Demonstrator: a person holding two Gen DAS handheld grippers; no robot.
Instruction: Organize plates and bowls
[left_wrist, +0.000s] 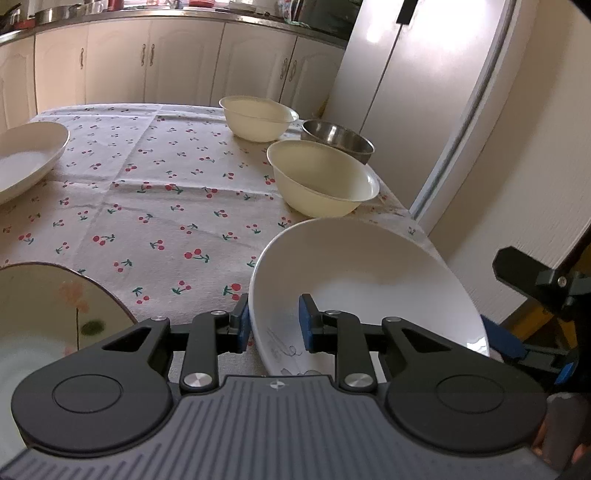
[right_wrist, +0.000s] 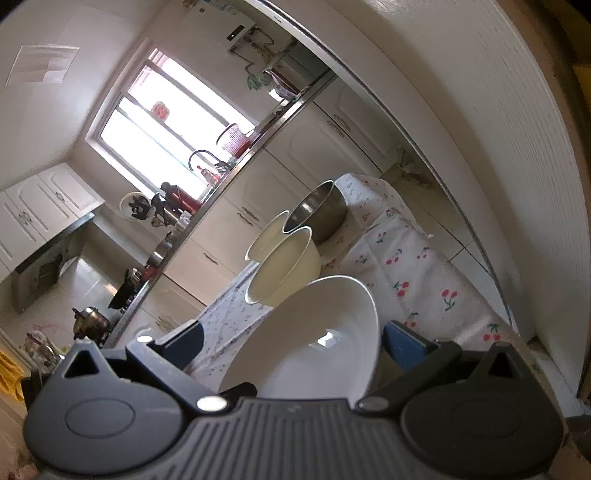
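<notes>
Left gripper (left_wrist: 273, 325) fingers pinch the near rim of the tilted white ceramic dish (left_wrist: 365, 280), one pad inside, one outside; right gripper (right_wrist: 291, 339) gapes wide around its far edge, not pressing. Beyond, two cream plastic bowls (left_wrist: 321, 181) wait on the cherry-print table (left_wrist: 166, 206).

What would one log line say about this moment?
left tongs: clamped on tilted white plate rim | right tongs: open wide around it, not touching | steel bowl: on tablecloth
</notes>
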